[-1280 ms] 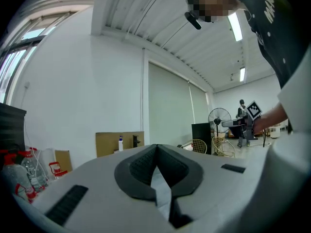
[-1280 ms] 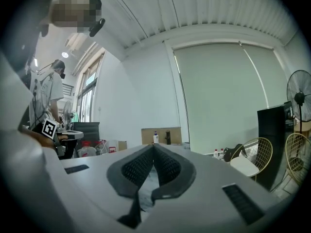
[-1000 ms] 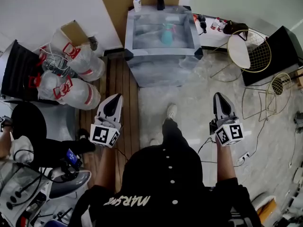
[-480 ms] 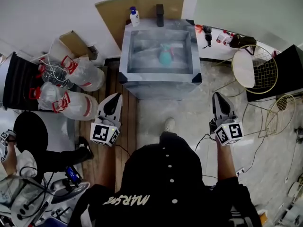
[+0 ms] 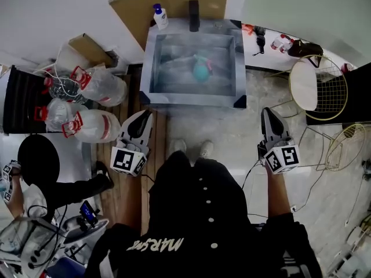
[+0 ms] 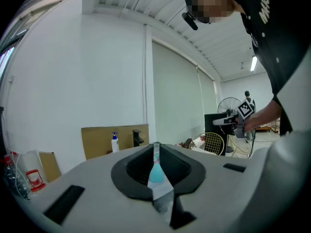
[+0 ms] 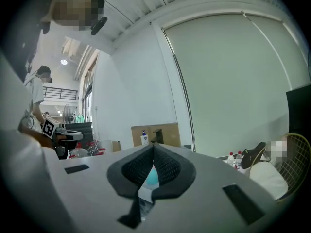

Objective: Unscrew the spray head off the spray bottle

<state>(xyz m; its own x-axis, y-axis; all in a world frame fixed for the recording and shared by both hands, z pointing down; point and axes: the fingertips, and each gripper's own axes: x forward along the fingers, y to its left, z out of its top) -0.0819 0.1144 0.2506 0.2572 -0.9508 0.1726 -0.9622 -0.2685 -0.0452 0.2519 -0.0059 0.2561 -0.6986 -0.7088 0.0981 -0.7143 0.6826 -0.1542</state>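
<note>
A teal spray bottle [image 5: 202,69] lies on the grey table [image 5: 191,100] ahead of me, a good way beyond both grippers. My left gripper [image 5: 146,113] is held out at the left and short of the table's near left corner. Its jaws are together with nothing in them. In the left gripper view the bottle [image 6: 156,173] shows through the slit behind the closed tips [image 6: 155,144]. My right gripper [image 5: 268,112] is shut and empty off the table's near right corner. The bottle [image 7: 151,176] also shows low between the right gripper's pads [image 7: 165,166].
A white pump bottle [image 5: 157,17] and a black block [image 5: 193,7] stand at the table's far edge before a cardboard sheet. Big water jugs [image 5: 93,125] lie at the left. A gold wire chair [image 5: 319,83] stands at the right, and small bottles [image 5: 282,41] sit on a ledge. Another person [image 5: 14,181] sits at the far left.
The person has stepped towards the table, which now lies nearer and lower in the head view. Both grippers have moved forward with the person, still shut and empty.
</note>
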